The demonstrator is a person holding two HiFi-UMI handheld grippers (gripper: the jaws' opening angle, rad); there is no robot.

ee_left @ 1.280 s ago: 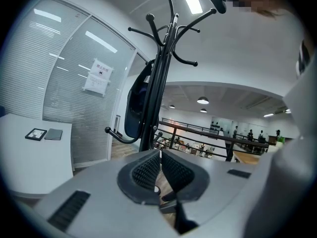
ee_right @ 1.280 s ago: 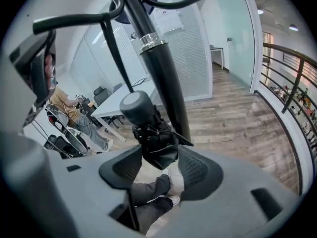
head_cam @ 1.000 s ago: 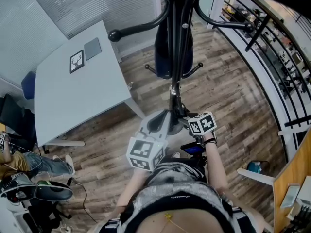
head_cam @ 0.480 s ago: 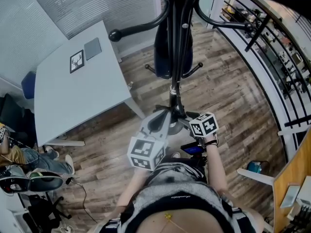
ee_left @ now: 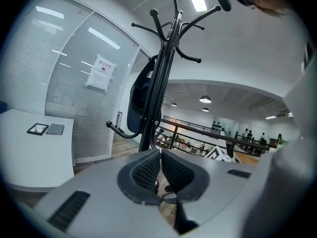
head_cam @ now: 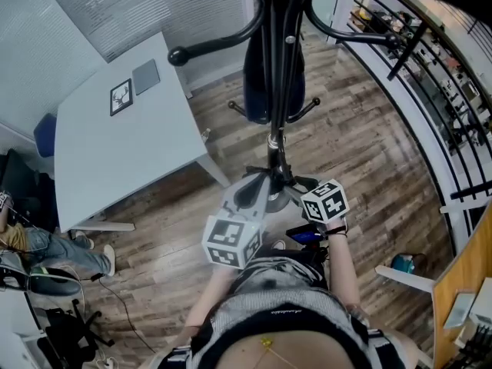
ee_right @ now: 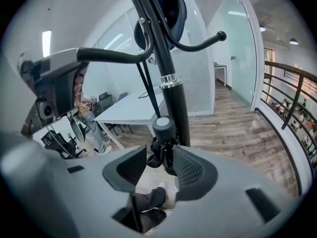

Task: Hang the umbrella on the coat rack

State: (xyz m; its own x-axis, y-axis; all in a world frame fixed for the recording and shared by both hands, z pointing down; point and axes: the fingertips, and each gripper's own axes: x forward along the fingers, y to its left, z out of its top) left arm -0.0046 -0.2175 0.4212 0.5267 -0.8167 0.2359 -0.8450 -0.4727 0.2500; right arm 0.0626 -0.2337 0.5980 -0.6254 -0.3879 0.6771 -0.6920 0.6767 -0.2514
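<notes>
Right gripper (ee_right: 159, 158) is shifting slightly nearer and rightward since a second ago. Its jaws have just been closing but are not yet gripping, with the umbrella (ee_right: 162, 133) between them, low beside the pole. Left gripper (ee_left: 161, 168) is sitting clenched, seemingly empty. Hanging step looks underway. Next move calls for looping the strap (ee_right: 147, 90) over a coat rack (ee_right: 177, 108) hook.

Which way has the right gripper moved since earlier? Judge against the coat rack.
Yes, slightly: the right gripper drifted lower-right, away from the coat rack pole. Its jaws have just been closing, not gripping the umbrella ahead.
</notes>
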